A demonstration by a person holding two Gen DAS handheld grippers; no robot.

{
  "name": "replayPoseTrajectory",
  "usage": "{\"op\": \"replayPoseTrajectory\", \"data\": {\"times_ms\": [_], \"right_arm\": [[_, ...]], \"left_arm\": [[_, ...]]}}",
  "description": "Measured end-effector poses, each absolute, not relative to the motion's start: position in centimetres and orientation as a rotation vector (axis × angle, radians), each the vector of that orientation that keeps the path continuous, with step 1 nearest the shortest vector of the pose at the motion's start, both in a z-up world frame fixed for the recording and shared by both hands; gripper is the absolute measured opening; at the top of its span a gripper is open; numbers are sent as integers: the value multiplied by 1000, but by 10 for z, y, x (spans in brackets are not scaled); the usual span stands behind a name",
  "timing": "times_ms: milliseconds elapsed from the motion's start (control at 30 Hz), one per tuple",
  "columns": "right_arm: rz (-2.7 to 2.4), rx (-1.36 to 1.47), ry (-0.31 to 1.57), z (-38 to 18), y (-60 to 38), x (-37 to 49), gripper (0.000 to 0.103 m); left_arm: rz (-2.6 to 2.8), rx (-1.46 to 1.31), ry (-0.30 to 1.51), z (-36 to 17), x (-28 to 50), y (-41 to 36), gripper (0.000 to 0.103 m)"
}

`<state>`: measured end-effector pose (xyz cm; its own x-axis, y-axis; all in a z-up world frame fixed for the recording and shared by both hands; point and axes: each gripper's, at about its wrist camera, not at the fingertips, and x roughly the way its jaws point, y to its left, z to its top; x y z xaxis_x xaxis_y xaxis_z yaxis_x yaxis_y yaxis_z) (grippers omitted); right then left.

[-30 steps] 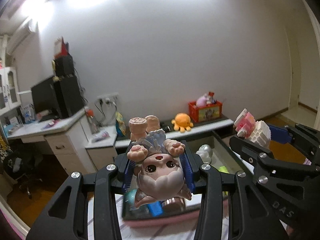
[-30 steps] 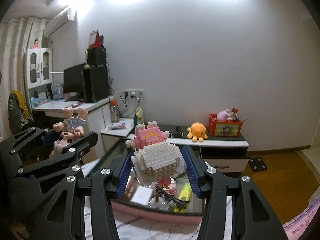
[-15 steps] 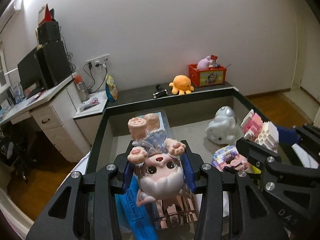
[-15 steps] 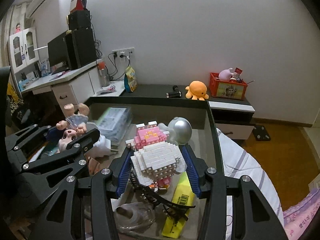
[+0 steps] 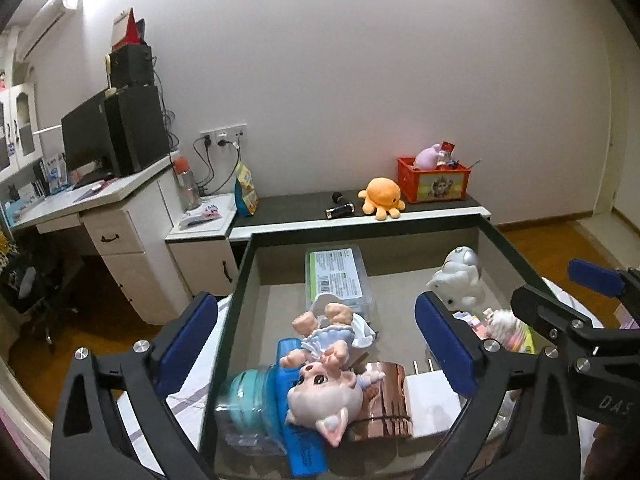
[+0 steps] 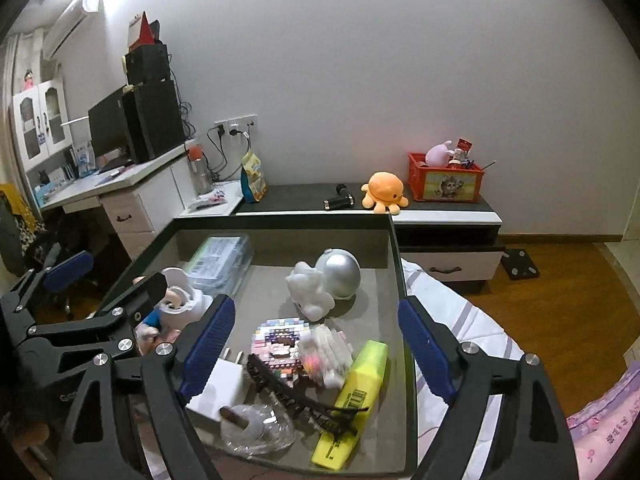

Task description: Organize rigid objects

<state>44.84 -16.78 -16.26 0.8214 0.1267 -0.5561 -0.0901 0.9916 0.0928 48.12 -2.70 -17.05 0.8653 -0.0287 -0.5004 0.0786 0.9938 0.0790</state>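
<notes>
- Left gripper [image 5: 316, 346]: fingers spread wide, jaws just opened; nothing pressed between the blue pads.
- Doll [image 5: 326, 376]: lying upside down in the bin [image 5: 244, 264], head toward the near wall, feet up, between the left pads but clear of both. Resting on a blue box [image 5: 298, 436] and against a copper-coloured can [image 5: 386, 400].
- Right gripper [image 6: 316, 340]: fingers also wide, jaws just opened; no contact with either pad.
- Block figure [image 6: 324, 354]: white and pink, lying in the bin between the right pads, just beside a pink block tile [image 6: 274, 340] and a yellow marker [image 6: 356, 400].
- Also in the bin: white astronaut toy [image 6: 324, 284] near the far wall, clear case [image 5: 338, 276] at the far wall, white plug [image 5: 430, 404] beside the can, black hair clip [image 6: 296, 396] near the marker.
</notes>
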Motion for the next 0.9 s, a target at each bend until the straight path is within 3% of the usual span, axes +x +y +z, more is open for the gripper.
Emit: {"op": "replayPoseTrajectory", "data": {"times_ms": [67,900], "right_arm": [[105,62,584,-157,-168,440,103],[75,-72,354,-77,-144,264,103]], "left_arm": [[-63,79,513,-164,474,-23,103],[-133,72,381,-92,286,1,103]]}}
